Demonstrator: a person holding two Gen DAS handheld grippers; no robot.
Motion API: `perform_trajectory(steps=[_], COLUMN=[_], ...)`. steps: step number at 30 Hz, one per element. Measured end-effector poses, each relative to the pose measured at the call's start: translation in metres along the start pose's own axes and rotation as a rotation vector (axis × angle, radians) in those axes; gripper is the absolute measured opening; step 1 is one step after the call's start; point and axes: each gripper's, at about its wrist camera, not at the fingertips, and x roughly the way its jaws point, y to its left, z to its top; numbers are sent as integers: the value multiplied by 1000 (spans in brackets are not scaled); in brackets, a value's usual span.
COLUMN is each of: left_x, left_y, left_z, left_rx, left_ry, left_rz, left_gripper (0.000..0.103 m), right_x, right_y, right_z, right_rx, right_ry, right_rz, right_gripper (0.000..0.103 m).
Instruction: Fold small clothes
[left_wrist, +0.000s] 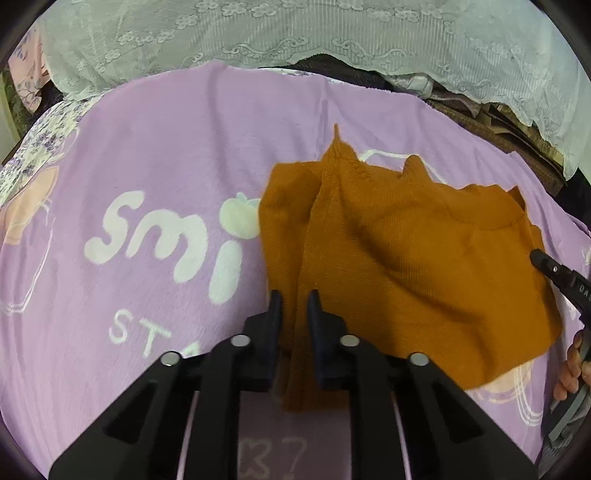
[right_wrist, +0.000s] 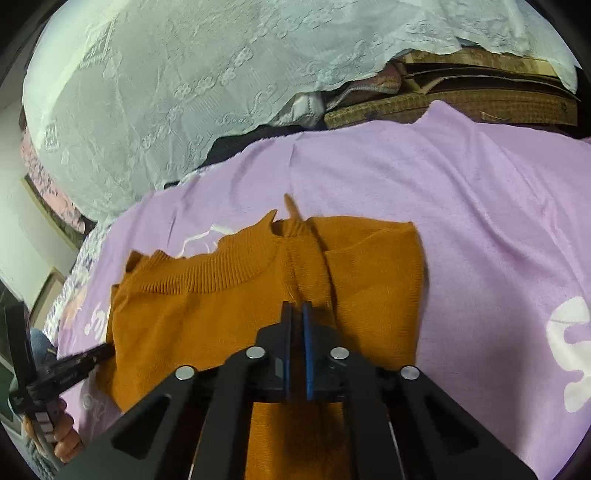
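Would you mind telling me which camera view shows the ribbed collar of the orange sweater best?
The right wrist view: the ribbed collar of the orange sweater curves clearly across the frame. The left wrist view shows it only as a faint, shadowed band at the garment's far right.

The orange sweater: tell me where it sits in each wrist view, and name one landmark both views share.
Left wrist view: the orange sweater fills the centre-right, one fold running down between the left hand-held gripper fingers.
Right wrist view: it spreads across the lower centre, ribbed collar to the left, cloth pinched in the right hand-held gripper.
Shared landmark: the purple blanket beneath it, with white lettering.
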Motion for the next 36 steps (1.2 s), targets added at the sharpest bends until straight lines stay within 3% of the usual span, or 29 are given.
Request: perform_trajectory(steps=[7, 9, 12, 14, 19, 20, 23, 25, 29, 32, 36], left_x=[-5, -13, -29, -32, -18, -10, 23, 47, 56, 45, 36], left_y=[-7, -7, -8, -11, -46, -52, -63, -61, -49, -37, -24], left_z=[-19, -17, -6, 3, 31, 37, 54, 61, 69, 67, 69], left_rx=[60, 59, 47, 50, 116, 125, 128, 117, 75, 13, -39], left_ry=[19, -1, -57, -75, -68, -61, -16, 14, -5, -46, -66], left_rz=[65, 70, 55, 50, 10, 17, 68, 133, 168, 128, 85], left_gripper=[10, 10, 11, 25, 34, 40, 45, 45, 56, 55, 54], right_x=[1, -3, -14, -13, 6, 13, 39, 57, 66, 56, 36], right_y=[-26, -25, -13, -5, 14, 17, 22, 20, 5, 3, 19], right_z=[-6, -4, 4, 10, 18, 21, 31, 34, 35, 34, 37], right_rx=[86, 93, 64, 41, -2, -14, -14, 0, 55, 75, 11], right_ry=[46, 31, -26, -34, -4, 9, 61, 97, 85, 44, -33], right_rz=[-30, 6, 23, 12, 6, 3, -6, -25, -10, 11, 30], right_gripper=[5, 11, 11, 11, 11, 11, 10, 5, 0, 0, 6])
